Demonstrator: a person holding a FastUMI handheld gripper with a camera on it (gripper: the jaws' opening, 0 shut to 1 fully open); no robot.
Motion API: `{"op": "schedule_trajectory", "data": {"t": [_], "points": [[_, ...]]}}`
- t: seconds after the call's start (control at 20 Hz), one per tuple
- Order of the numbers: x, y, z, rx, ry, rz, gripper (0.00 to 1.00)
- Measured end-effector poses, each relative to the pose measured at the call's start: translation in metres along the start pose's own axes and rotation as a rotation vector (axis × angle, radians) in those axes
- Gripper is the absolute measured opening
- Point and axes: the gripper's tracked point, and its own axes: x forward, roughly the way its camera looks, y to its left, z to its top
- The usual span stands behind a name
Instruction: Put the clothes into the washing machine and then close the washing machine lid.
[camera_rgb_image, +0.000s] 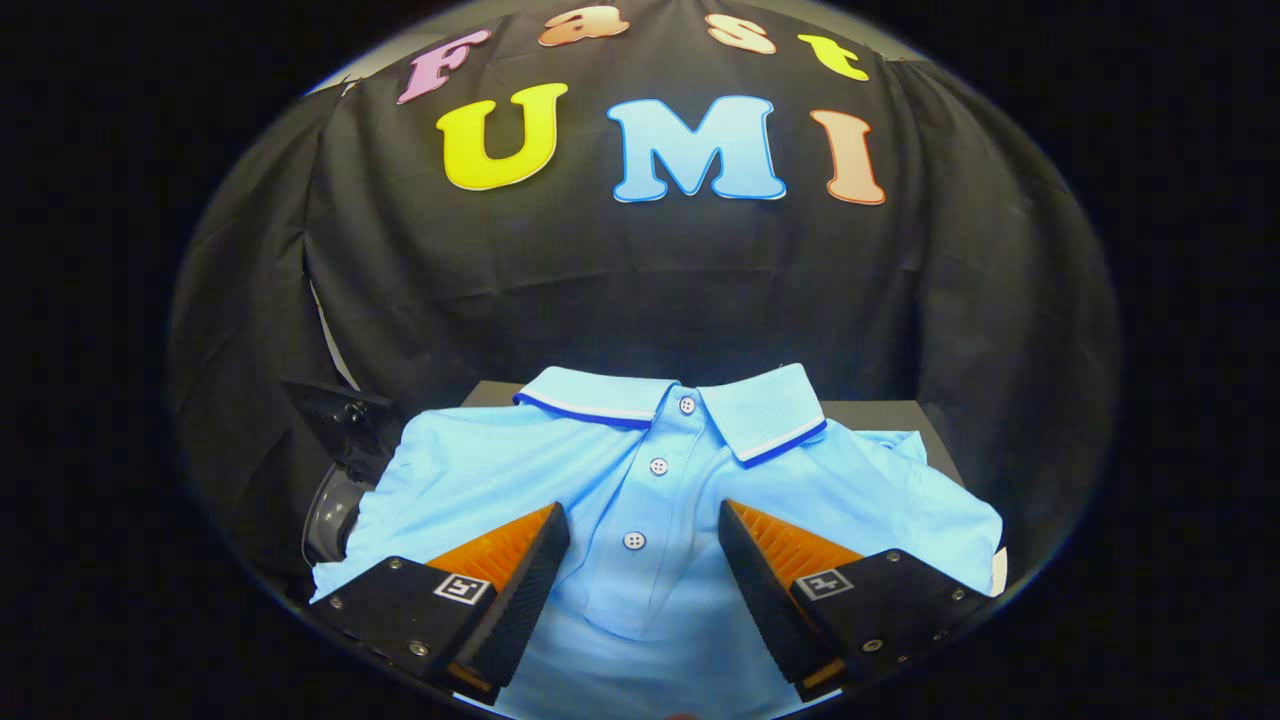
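Gripper (643, 535) fingers spread, one blue polo shirt (650, 480) between them

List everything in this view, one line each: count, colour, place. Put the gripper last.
polo shirt: one, light blue with a dark-blue and white trimmed collar, spread flat on the dark surface, under and ahead of the fingers.
buttons: three, pale, in a row down the placket, between the fingers.
dark surface: one, black, beneath the shirt, its far edge showing past the collar.
grey rounded object: one, dark grey, beside the shirt's sleeve; too hidden to identify.
gripper: one, fingers spread apart over the shirt's chest, closed on nothing.
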Motion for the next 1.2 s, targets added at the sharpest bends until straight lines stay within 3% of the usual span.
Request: {"op": "schedule_trajectory", "data": {"t": [0.2, 0.3, 0.35, 0.45, 0.65, 0.8, 1.2], "points": [[-0.002, 0.001, -0.003, -0.015, 0.011, 0.016, 0.93], [-0.003, 0.015, -0.003, -0.038, 0.01, 0.054, 0.77], [-0.005, 0.02, -0.003, -0.052, 0.002, 0.074, 0.55], [-0.005, 0.023, -0.004, -0.059, -0.003, 0.089, 0.25], [-0.009, 0.023, 0.003, 0.043, -0.029, 0.102, 0.01], [-0.021, 0.027, 0.023, 0.162, -0.103, 0.138, 0.0], [-0.079, 0.078, 0.07, 0.214, -0.258, 0.219, 0.0]]}}
